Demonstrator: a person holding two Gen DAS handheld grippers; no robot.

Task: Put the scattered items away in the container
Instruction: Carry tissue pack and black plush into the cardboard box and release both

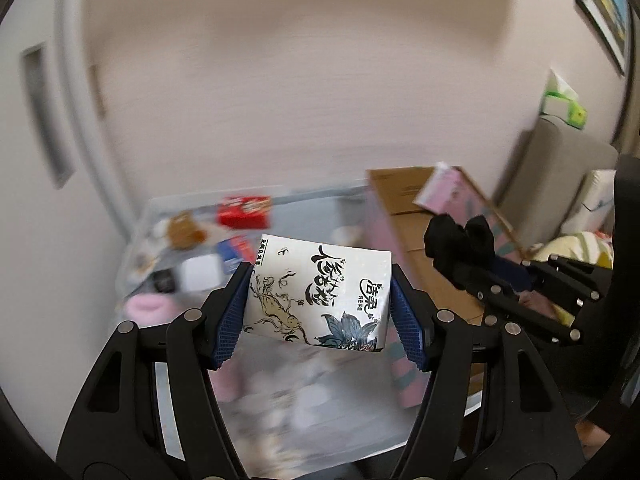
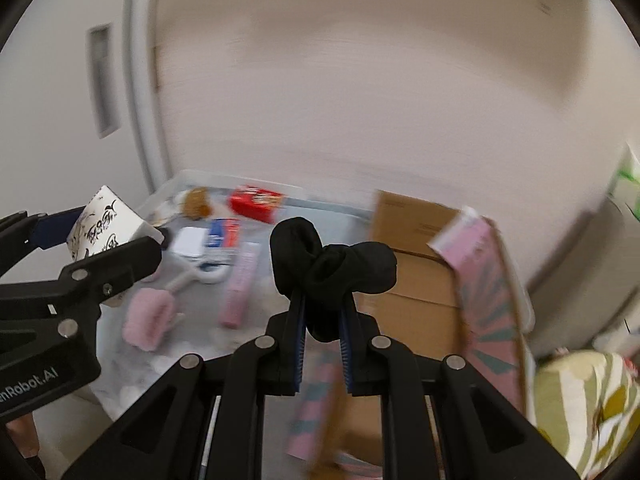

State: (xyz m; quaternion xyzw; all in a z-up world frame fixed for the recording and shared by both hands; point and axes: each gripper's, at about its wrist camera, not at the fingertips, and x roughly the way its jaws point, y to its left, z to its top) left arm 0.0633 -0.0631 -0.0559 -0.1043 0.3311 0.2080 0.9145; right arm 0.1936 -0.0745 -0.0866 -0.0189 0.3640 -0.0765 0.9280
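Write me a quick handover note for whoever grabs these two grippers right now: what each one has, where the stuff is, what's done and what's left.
Left gripper: shut on a white tissue pack, held in the air.
Right gripper: shut on a bunched black sock, also in the air.
Clear container: ahead and below, already holding a red box, a pink brush, a pink tube and other small items.
Done: several items binned, two more picked up.
Left: bring both over the container and release. The view is blurred, so check around for strays.
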